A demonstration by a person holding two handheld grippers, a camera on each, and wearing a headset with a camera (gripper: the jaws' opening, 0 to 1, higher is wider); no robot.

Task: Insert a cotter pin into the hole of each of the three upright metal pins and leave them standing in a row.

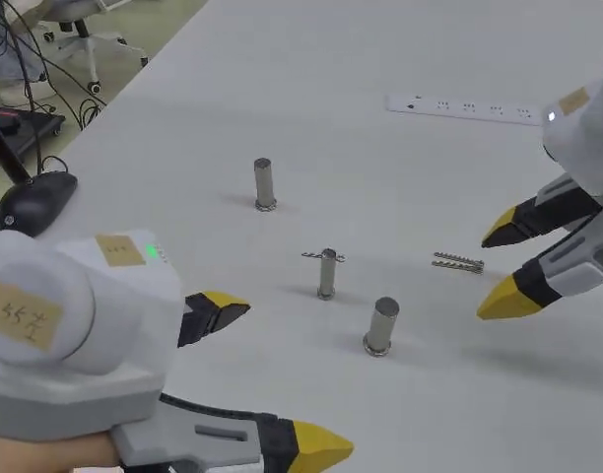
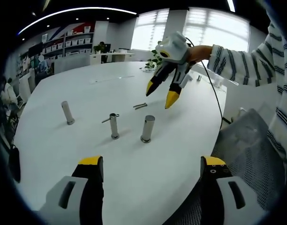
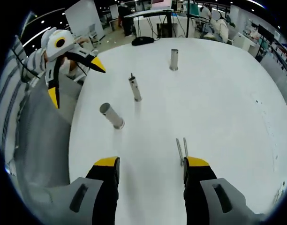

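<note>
While the middle pin point(image 1: 327, 274) already carries a cotter pin point(image 1: 322, 256) crosswise through its top, the far pin point(image 1: 264, 184) and the near pin point(image 1: 381, 326) stand bare. All three are upright in a slanting row on the white table point(image 1: 282, 89). To the right of the row, apart from it, lies the loose cotter pin point(image 1: 457, 261), flat on the table. It may be two lying together, I cannot tell.

One of three looks done, so the step in hand seems to be fetching the next clip. The right tongs point(image 1: 487, 276) hang just beside the loose cotter pin with their jaws wide and nothing in them. In the right gripper view the clip lies close against one jaw tip rather than between the two. The next move, I'd say, calls for shifting sideways so the thin wire sits between the jaws, then closing low against the table.

The left tongs point(image 1: 295, 379) hover at the near edge, also wide and empty, well apart from the pins. They might serve to steady a pin. Farther off lie a power strip point(image 1: 464, 108) and a mouse point(image 1: 35, 202).
</note>
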